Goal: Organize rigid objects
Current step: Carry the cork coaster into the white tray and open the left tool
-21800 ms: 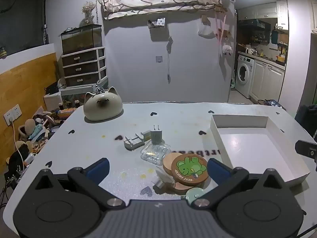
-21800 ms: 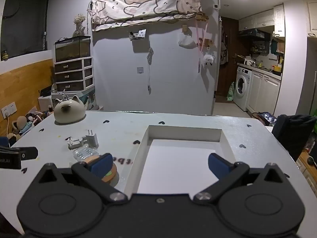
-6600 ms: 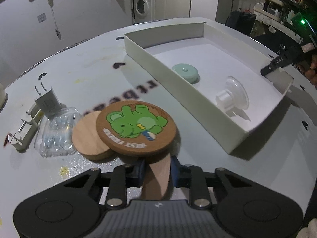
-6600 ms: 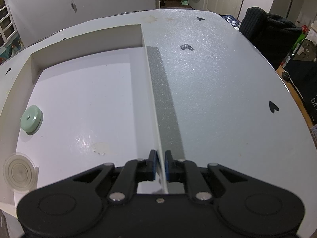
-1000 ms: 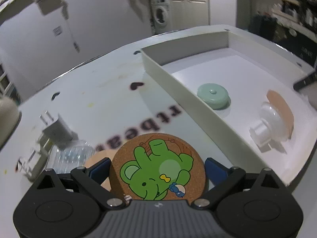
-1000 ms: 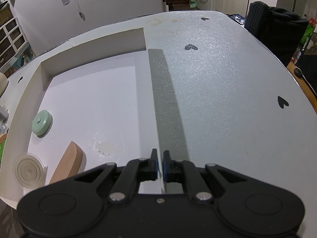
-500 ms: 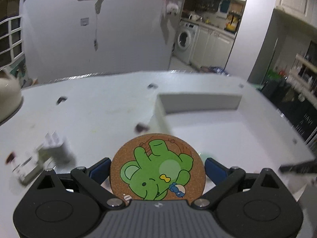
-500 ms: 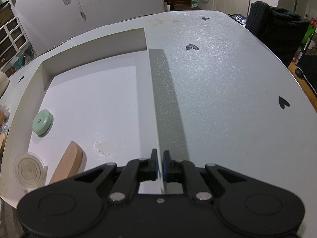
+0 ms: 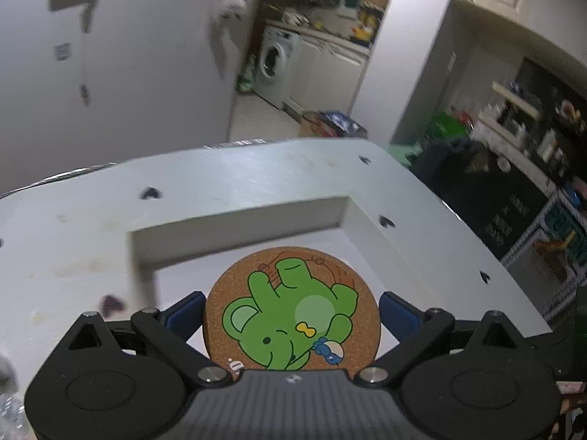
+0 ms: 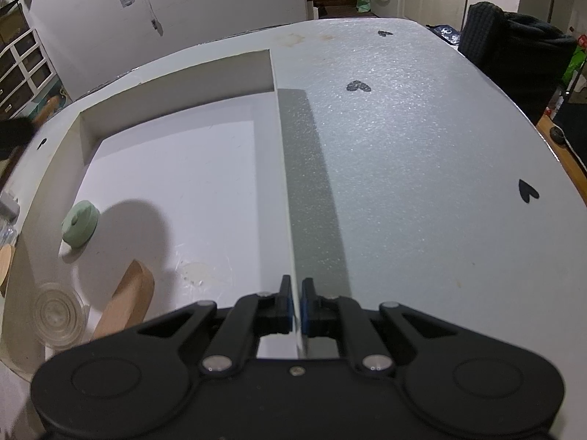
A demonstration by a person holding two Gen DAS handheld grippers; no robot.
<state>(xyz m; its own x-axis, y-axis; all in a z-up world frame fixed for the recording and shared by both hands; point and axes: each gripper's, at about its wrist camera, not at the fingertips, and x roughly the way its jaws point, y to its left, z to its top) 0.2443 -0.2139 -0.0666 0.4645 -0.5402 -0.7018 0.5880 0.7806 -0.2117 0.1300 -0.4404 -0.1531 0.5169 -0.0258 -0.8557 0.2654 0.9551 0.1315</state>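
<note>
My left gripper point(image 9: 291, 306) is shut on a round cork coaster with a green bear point(image 9: 291, 310) and holds it in the air above the white tray point(image 9: 234, 223). My right gripper point(image 10: 296, 302) is shut on the tray's right wall point(image 10: 284, 183). Inside the tray lie a mint round lid point(image 10: 80, 223), a wooden piece point(image 10: 126, 302) and a clear suction cup point(image 10: 58, 315). The coaster's round shadow falls on the tray floor beside the lid.
The white table point(image 10: 403, 146) has black heart marks. A plain wooden disc point(image 10: 4, 266) and a clear plastic box point(image 10: 5, 233) lie left of the tray. A dark chair back point(image 10: 513, 47) stands at the table's far right.
My left gripper has carried the bear coaster to the right, from over the table to over the tray. Its shadow now lies on the tray floor. My right gripper has stayed put.
</note>
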